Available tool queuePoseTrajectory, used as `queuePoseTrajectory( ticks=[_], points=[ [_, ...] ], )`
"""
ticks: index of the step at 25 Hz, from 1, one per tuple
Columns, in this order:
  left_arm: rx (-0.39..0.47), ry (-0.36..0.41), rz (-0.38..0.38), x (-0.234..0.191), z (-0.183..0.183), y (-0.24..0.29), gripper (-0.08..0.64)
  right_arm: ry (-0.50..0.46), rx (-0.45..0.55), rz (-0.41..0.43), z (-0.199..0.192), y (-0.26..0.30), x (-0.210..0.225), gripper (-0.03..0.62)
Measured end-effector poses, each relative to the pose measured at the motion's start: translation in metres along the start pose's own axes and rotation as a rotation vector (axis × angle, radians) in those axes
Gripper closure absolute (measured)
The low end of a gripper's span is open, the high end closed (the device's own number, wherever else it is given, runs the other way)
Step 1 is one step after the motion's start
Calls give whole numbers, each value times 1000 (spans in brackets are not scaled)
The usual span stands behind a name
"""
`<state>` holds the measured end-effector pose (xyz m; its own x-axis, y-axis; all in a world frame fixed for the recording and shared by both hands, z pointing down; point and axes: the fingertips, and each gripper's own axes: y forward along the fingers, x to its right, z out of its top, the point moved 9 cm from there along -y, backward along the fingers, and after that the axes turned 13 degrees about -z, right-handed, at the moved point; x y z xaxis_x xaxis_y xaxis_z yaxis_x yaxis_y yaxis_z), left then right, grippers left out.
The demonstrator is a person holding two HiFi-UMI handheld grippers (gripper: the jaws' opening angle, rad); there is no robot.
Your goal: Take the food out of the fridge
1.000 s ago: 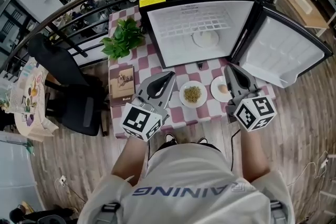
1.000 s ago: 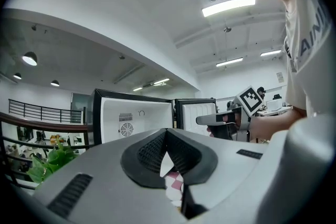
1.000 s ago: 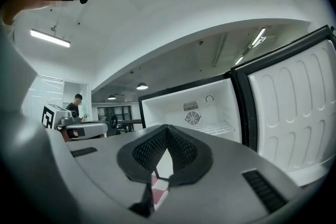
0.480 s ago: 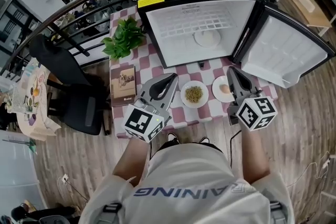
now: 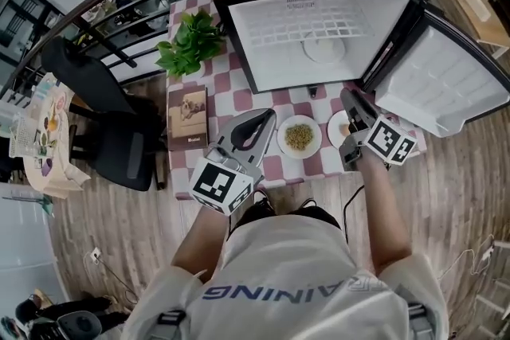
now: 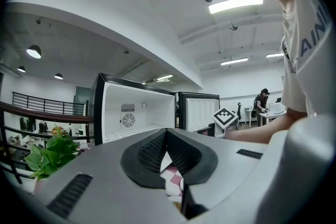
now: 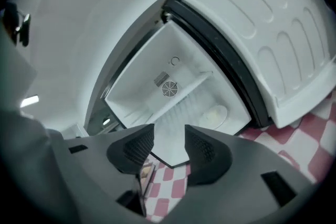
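Note:
The black fridge [image 5: 319, 20] stands open on the checkered table [image 5: 231, 95], with a white plate [image 5: 324, 46] on its wire shelf; in the right gripper view that plate [image 7: 212, 113] lies deep inside. A plate of greenish food [image 5: 300, 136] and a second plate [image 5: 336, 126] sit on the table in front of the fridge. My right gripper [image 5: 351, 101] hovers over that second plate and hides much of it. Its jaws [image 7: 169, 136] have just been opening and stand apart with nothing between them. My left gripper [image 5: 261, 119] is shut and empty, left of the plates.
The fridge door [image 5: 446, 84] swings out to the right. A potted plant [image 5: 189, 52] and a book [image 5: 186, 130] sit on the table's left side. A black chair [image 5: 103, 139] stands left of the table. Wooden floor surrounds it.
My right gripper has sunk toward the table, rolled, and its jaws have parted. The left gripper has stayed where it was.

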<state>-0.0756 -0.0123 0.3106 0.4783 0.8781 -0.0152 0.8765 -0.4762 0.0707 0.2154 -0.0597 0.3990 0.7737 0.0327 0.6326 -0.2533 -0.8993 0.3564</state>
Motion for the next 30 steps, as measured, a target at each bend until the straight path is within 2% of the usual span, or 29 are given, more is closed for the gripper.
queuePoseTrajectory(
  ticks=[1, 3, 8, 12, 21, 24, 30],
  points=[
    [-3, -4, 7, -1, -2, 0, 554, 63, -5, 7, -1, 10, 6, 401],
    [-15, -11, 23, -3, -8, -1, 554, 190, -19, 5, -4, 32, 20, 374],
    [-42, -37, 54, -9, -24, -4, 554, 526, -56, -41, -15, 86, 61, 364],
    [-65, -68, 84, -20, -36, -7, 554, 681, -71, -75, -24, 126, 81, 364],
    [-106, -114, 102, -44, -60, 0, 554, 852, -57, -201, -45, 197, 96, 364],
    [-108, -134, 101, -48, -67, 0, 554, 871, -59, -240, -48, 210, 100, 364],
    [-113, -181, 108, -53, -71, -2, 554, 882, -51, -260, -49, 225, 107, 364]
  ],
)
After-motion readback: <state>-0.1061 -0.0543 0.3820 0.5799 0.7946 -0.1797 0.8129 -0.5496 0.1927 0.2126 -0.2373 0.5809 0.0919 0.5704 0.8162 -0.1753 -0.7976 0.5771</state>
